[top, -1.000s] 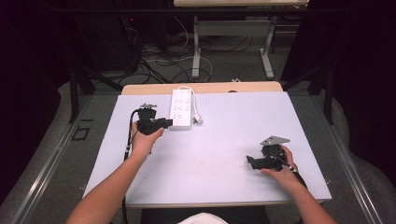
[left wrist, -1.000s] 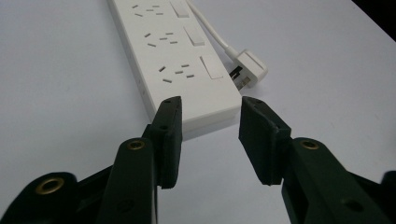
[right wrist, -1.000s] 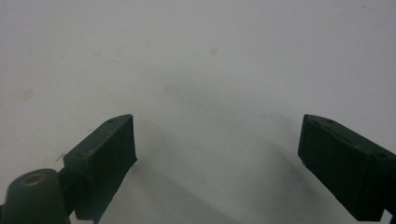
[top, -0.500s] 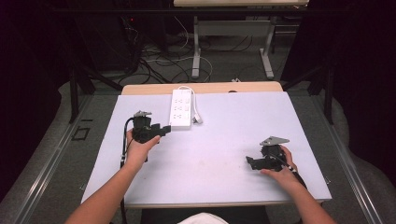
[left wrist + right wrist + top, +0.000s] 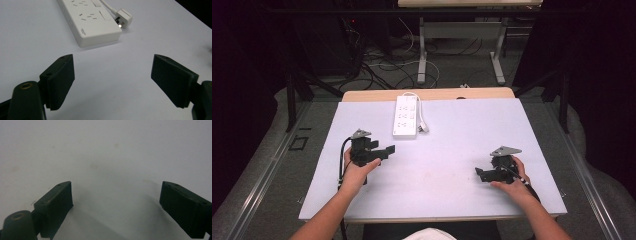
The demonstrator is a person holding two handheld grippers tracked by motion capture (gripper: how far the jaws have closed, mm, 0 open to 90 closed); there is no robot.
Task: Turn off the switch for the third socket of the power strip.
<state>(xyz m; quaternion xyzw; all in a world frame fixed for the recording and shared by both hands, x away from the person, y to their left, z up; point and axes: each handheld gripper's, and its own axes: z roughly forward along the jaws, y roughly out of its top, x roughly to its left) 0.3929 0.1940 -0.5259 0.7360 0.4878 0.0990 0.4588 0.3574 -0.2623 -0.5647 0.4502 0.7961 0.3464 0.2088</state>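
Note:
A white power strip point(image 5: 406, 116) lies at the far middle of the white table top point(image 5: 472, 125), its own plug point(image 5: 424, 127) resting beside it on its right. My left gripper point(image 5: 387, 151) hovers a short way in front of the strip and to its left, jaws wide open and empty, pointing right. In the left gripper view the power strip point(image 5: 92, 20) and the plug point(image 5: 123, 19) lie beyond my left gripper point(image 5: 113, 67). My right gripper point(image 5: 478, 174) rests near the front right of the table, open and pointing left. In the right gripper view my right gripper point(image 5: 116, 192) has bare white surface between its jaws.
A wooden table edge point(image 5: 437, 93) shows behind the white top. Beyond it are metal table legs point(image 5: 422, 50) and loose cables point(image 5: 382, 65) on the floor. Black frame bars point(image 5: 292, 95) stand to the left of the table.
My left gripper has drawn back from the power strip toward the near edge and slightly left, still open. The right gripper has stayed put.

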